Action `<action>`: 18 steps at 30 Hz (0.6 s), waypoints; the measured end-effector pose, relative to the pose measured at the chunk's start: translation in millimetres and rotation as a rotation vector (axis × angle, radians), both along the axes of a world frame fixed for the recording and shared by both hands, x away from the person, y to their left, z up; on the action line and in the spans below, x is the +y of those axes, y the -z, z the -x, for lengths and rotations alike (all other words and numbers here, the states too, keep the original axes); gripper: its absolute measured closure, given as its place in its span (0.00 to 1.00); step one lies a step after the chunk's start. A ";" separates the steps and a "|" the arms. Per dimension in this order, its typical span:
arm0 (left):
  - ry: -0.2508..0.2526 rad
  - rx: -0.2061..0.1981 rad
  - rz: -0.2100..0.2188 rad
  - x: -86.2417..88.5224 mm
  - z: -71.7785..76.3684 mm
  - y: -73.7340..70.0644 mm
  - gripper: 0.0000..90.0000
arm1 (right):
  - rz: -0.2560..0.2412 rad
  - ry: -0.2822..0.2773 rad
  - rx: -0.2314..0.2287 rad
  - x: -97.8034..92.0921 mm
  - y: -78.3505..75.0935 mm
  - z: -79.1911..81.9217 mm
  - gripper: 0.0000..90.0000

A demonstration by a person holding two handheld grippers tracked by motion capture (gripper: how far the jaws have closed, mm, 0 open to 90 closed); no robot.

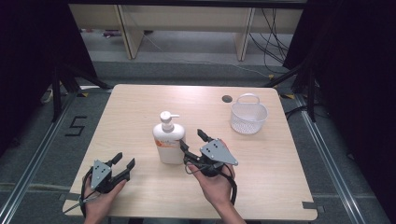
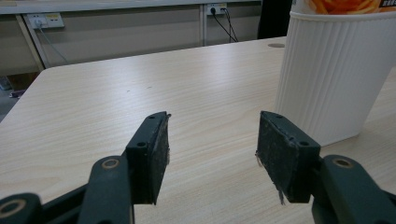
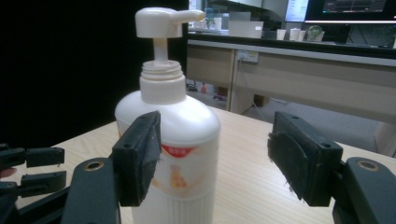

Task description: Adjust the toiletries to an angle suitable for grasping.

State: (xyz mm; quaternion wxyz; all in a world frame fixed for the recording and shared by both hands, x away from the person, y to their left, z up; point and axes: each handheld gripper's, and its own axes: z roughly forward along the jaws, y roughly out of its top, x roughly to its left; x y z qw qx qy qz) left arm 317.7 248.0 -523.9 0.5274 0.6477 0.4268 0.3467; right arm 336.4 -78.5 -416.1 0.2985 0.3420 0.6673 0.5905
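So the right hand-held gripper (image 1: pixel 192 141) is coming at the pump bottle (image 1: pixel 168 142) with its jaws wide apart, nothing clamped yet. The bottle stands upright near the middle of the bench (image 1: pixel 140 105), and in the right gripper view it's off-centre: the near pad (image 3: pixel 140 156) overlaps the body while the far pad has only air in front of it. My guess is the step is a grab on the body, so I'd shift sideways until the bottle sits squarely between both pads, then close low on the ribbed section rather than up on the rounded shoulder, where it'd likely squirt out. Stay away from the pump head (image 3: pixel 163 21), since the thin neck looks like a bad place to carry weight.

The left hand-held gripper (image 1: pixel 123 163) rests open too, just beside the bottle's left, holding nothing.

Materials: the bottle is smooth white plastic with an orange label, fine vertical ribs round the base (image 2: pixel 336 74), oval-ish body, threaded collar. Pads are dark, rubbery and a bit frayed. The bench is pale wood laminate, probably slick. A white perforated basket (image 1: pixel 249 114) with a handle sits well apart at the far right.
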 end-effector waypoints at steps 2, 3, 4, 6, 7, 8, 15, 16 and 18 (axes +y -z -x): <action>0.003 -0.007 -0.001 -0.8 -0.8 0.4 0.48 | -0.001 0.000 0.008 3.0 -1.9 -0.4 0.39; 0.003 -0.009 -0.002 -1.0 -1.0 0.5 0.48 | -0.003 -0.015 -0.005 5.8 -3.1 -2.5 0.39; 0.002 -0.009 -0.002 -0.9 -1.0 0.5 0.48 | 0.004 -0.008 -0.024 7.8 -4.5 -4.1 0.39; 0.001 -0.008 0.003 -0.5 -0.7 0.4 0.47 | -0.006 -0.023 -0.006 14.2 -7.3 -4.9 0.39; -0.002 0.001 0.002 0.0 -0.1 0.0 0.47 | 0.001 -0.030 -0.030 19.9 -10.6 -7.8 0.39; -0.002 0.001 0.002 0.0 -0.1 0.0 0.47 | -0.007 -0.039 -0.027 22.0 -11.2 -8.1 0.39; -0.003 0.005 0.008 0.3 -0.7 0.0 0.47 | 0.000 -0.029 -0.035 31.8 -13.4 -13.6 0.39; -0.003 0.004 0.005 0.2 -0.6 0.0 0.47 | -0.004 -0.039 -0.023 33.2 -13.0 -13.8 0.39; 0.006 -0.010 0.009 -0.1 -1.7 0.6 0.47 | -0.010 -0.033 -0.014 35.4 -12.2 -13.5 0.39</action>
